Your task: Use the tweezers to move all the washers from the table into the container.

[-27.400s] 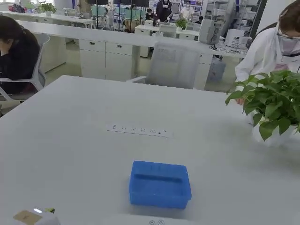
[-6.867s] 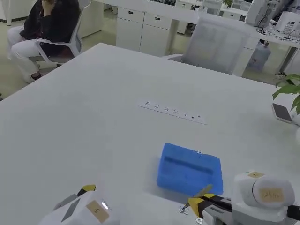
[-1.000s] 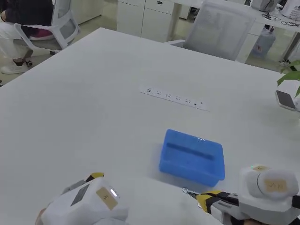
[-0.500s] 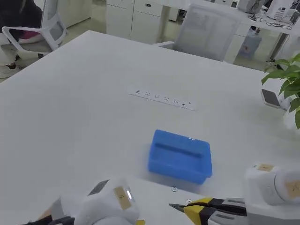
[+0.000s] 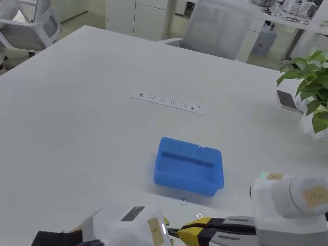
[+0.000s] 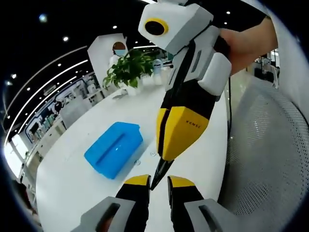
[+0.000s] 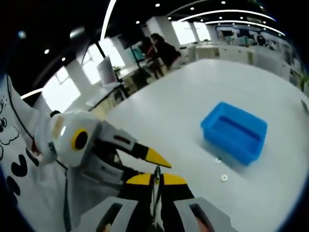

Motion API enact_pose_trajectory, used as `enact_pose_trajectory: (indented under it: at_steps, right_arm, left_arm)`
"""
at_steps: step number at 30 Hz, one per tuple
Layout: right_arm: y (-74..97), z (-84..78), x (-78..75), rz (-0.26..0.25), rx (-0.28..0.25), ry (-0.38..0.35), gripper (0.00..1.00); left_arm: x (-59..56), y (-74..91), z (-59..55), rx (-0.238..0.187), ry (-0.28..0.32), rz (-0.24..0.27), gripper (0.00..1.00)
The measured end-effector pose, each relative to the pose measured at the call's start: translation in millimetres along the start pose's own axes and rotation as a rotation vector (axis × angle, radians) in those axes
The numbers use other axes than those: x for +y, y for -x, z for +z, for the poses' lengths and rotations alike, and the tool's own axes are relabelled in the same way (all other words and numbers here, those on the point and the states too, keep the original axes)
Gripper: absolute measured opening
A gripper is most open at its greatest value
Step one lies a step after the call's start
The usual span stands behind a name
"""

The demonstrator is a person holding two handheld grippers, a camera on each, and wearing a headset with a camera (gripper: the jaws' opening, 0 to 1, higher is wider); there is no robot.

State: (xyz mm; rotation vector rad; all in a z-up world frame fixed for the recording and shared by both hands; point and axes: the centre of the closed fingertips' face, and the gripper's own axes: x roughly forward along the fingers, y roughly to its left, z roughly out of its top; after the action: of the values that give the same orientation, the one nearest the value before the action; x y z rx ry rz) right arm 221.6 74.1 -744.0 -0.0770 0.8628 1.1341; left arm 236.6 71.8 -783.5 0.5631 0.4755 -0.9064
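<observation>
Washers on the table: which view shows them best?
Right gripper view: both washers lie unobstructed beside the blue container. Head view has both too, smaller, low in frame. In the left gripper view they are faint specks.

Glossy blue plastic container (image 5: 184,182), matt white table (image 5: 77,118)

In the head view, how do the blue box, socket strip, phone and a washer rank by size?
Blue container, largest.
Socket strip and phone: too alike to rank, one long and thin, one stubbier.
Washer, smallest.
</observation>
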Motion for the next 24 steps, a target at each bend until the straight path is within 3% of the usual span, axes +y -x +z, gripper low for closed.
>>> enact_pose_trajectory:
  at_steps: [2,3,6,10,13,17,21,24]
  right_arm:
    - [2.3,4.1,1.3,-0.003,-0.009,0.011,0.02]
    - [3.6,6.5,1.8,-0.003,-0.017,0.01,0.02]
    - [9.1,15.9,2.9,-0.006,-0.055,0.006,0.02]
    - [16.1,30.1,7.2,-0.009,-0.136,0.008,0.02]
    - [18.1,36.2,9.6,-0.024,-0.166,0.026,0.02]
    - [23.0,48.0,11.6,-0.05,-0.249,0.04,0.02]
    - [29.2,50.1,9.7,-0.072,-0.289,0.035,0.02]
    - [30.5,48.1,8.0,-0.08,-0.302,0.025,0.02]
  left_arm:
    - [2.1,1.7,1.3,-0.004,0.018,0.003,0.07]
    - [5.0,4.2,5.6,-0.028,0.039,0.019,0.03]
    - [6.4,8.9,12.4,-0.047,0.086,0.023,0.02]
    - [6.0,14.2,21.5,-0.062,0.098,0.031,0.0]
    - [7.7,16.4,26.4,-0.058,0.111,0.053,0.0]
    - [7.3,18.9,35.3,-0.072,0.185,0.065,0.0]
    - [7.8,19.7,41.5,-0.085,0.228,0.094,0.0]
    - [4.2,18.3,42.4,-0.083,0.267,0.086,0.0]
